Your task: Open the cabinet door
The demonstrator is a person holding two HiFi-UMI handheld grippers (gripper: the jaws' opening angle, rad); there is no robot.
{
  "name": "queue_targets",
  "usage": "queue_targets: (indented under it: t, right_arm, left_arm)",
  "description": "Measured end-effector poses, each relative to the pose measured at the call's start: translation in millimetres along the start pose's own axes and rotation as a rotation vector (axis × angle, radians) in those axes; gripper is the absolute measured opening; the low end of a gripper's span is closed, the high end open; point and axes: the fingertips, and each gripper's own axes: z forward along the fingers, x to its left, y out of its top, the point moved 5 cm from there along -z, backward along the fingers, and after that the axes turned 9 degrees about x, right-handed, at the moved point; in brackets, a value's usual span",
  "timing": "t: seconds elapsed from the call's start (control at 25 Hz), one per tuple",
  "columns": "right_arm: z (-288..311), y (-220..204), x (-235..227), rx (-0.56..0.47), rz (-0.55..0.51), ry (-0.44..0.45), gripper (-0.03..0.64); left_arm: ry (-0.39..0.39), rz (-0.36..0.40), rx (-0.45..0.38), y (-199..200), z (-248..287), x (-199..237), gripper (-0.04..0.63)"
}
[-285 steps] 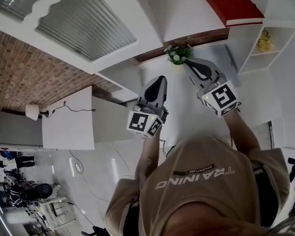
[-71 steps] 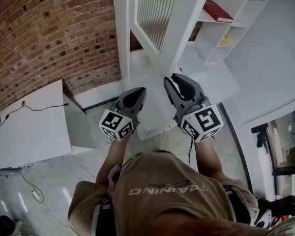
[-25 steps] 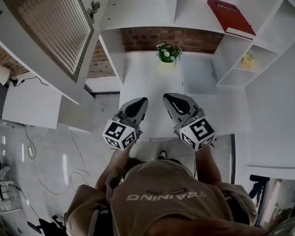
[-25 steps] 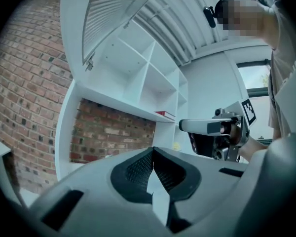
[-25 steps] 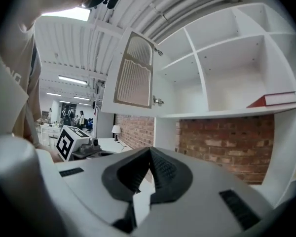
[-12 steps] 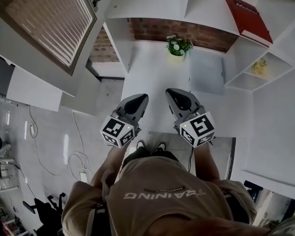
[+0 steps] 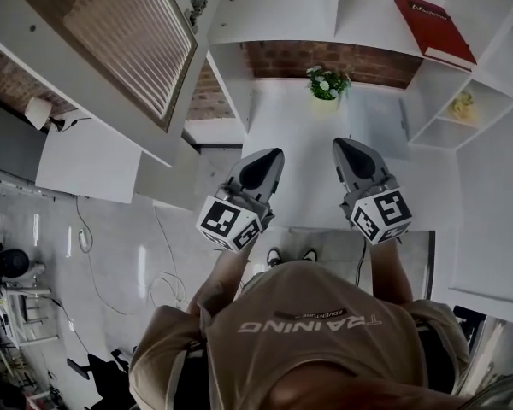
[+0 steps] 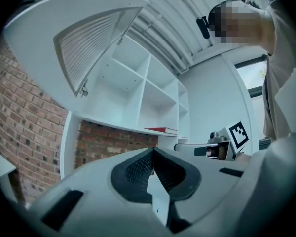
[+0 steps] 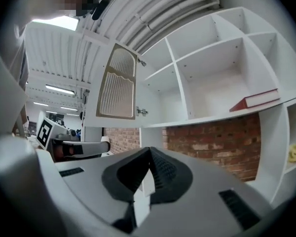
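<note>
The white cabinet door (image 7: 128, 32) with its slatted panel stands swung open at the upper left, clear of the shelves. It shows too in the left gripper view as the door (image 8: 84, 48) and in the right gripper view as the door (image 9: 117, 90), with a hinge (image 9: 141, 111) on its edge. My left gripper (image 7: 269, 155) and right gripper (image 7: 342, 146) hang side by side over the white counter (image 7: 299, 135), away from the door. Both point level at the shelves. The left gripper (image 8: 153, 149) and the right gripper (image 9: 149, 149) are shut, with nothing between the pads.
A red book (image 7: 434, 20) lies on an open shelf, a yellow object (image 7: 462, 105) sits in a lower cubby, and a small potted plant (image 7: 327, 84) stands against the brick wall (image 7: 359, 58). At left are a low white table (image 7: 94, 161) with a lamp (image 7: 41, 112) and cables (image 7: 167, 280) on the floor.
Both grippers sit higher and further right in the head view than a second ago. The door stays swung open, and both pairs of jaws stay shut.
</note>
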Motion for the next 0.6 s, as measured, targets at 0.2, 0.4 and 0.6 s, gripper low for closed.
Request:
queue_targets:
  t: [0.2, 0.4, 0.6]
  right_arm:
    - [-11, 9, 1, 0.002, -0.044, -0.040, 0.014]
    - [-24, 23, 20, -0.011, -0.118, -0.045, 0.014]
    - [-32, 30, 26, -0.021, -0.118, -0.084, 0.014]
  left_arm:
    - [0.005, 0.037, -0.075, 19, -18, -2, 0.008]
    - [-0.012, 0.064, -0.115, 33, -42, -3, 0.008]
    - [-0.056, 0.089, -0.133, 44, -44, -8, 0.008]
